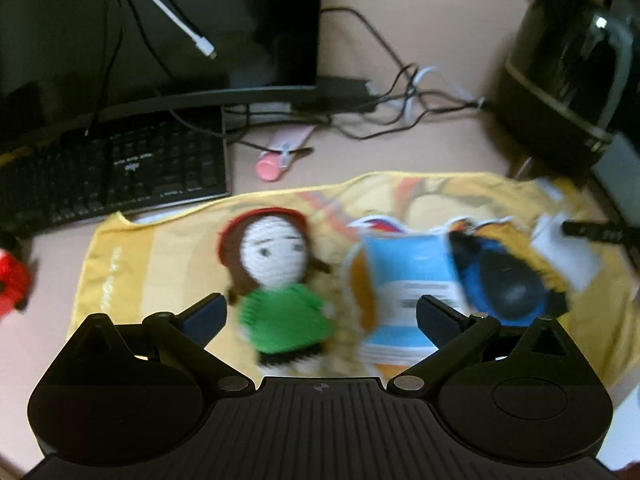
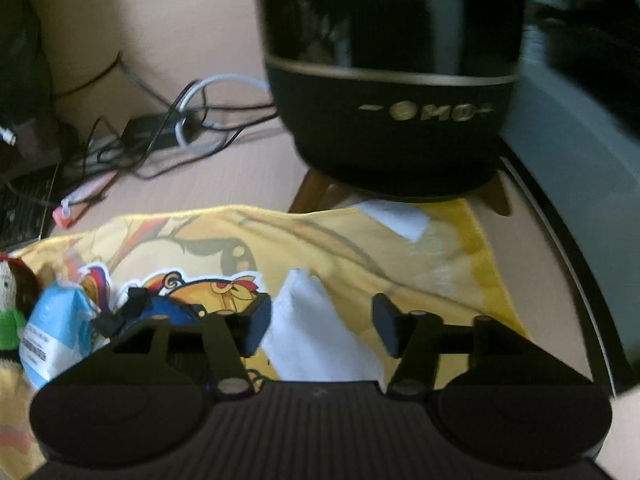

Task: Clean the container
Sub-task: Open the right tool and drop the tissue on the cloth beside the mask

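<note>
A yellow printed cloth [image 1: 160, 256] lies on the desk. On it lie a crocheted doll [image 1: 276, 280] with a green top, a light blue packet [image 1: 404, 280] and a blue and black container [image 1: 504, 280]. My left gripper [image 1: 320, 316] is open and empty, hovering above the doll and the packet. My right gripper [image 2: 322, 328] is open and empty above a white folded tissue [image 2: 316, 332] on the cloth [image 2: 280, 240]. The packet [image 2: 60, 332], the container [image 2: 160, 312] and the doll [image 2: 12, 304] show at the left of the right wrist view.
A black keyboard [image 1: 112, 176] and monitor [image 1: 160, 28] stand at the back left. Tangled cables [image 1: 400, 108] and a pink tube [image 1: 280, 156] lie behind the cloth. A large black appliance [image 2: 392, 80] on wooden legs stands at the back right. A red object [image 1: 12, 280] sits far left.
</note>
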`<state>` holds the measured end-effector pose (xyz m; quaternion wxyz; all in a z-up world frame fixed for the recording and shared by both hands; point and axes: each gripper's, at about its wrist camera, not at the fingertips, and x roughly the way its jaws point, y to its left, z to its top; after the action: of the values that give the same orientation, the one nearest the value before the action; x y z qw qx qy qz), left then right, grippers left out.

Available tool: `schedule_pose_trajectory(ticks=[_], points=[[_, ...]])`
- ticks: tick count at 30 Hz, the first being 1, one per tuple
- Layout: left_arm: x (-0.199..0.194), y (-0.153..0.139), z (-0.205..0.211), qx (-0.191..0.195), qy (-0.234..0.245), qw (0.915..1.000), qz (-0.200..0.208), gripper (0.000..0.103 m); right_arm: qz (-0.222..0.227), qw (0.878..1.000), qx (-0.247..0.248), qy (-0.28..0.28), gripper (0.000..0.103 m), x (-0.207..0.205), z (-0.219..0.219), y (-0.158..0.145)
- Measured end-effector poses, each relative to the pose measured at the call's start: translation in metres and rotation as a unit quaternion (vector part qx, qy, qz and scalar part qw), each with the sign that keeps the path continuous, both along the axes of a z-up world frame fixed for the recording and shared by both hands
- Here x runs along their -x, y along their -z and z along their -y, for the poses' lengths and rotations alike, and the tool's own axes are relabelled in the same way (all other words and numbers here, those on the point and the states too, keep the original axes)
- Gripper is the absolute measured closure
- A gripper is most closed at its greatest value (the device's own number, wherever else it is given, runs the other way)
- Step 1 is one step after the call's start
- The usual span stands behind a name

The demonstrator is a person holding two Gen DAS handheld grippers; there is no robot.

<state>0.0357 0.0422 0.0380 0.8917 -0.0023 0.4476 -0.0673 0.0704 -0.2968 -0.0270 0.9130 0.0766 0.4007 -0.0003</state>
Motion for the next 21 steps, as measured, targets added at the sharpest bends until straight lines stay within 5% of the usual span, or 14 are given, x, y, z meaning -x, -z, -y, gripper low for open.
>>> schedule_pose_trajectory(ticks=[6, 9, 13, 21], points=[[0.023, 0.001, 0.027, 0.042, -0.073, 0.9963, 0.018, 0.0, 0.054, 0.994, -0.07, 0.064, 0.008, 0.059, -0.01, -0.023], [0.039, 0.002, 0.046, 0.005, -0.048, 0.9969, 0.062, 0.0, 0.045, 0.991, -0.113, 0.054, 0.007, 0.092, -0.029, -0.028], [0.052, 0.003, 0.066, -0.038, 0.01, 0.9969, 0.068, 0.0, 0.012, 0.996, -0.086, -0.002, 0.001, 0.109, -0.054, -0.03], [0.065, -0.005, 0.06, -0.06, -0.021, 0.9954, 0.072, 0.0, 0.009, 0.996, -0.069, 0.058, 0.0, 0.111, -0.05, -0.035]])
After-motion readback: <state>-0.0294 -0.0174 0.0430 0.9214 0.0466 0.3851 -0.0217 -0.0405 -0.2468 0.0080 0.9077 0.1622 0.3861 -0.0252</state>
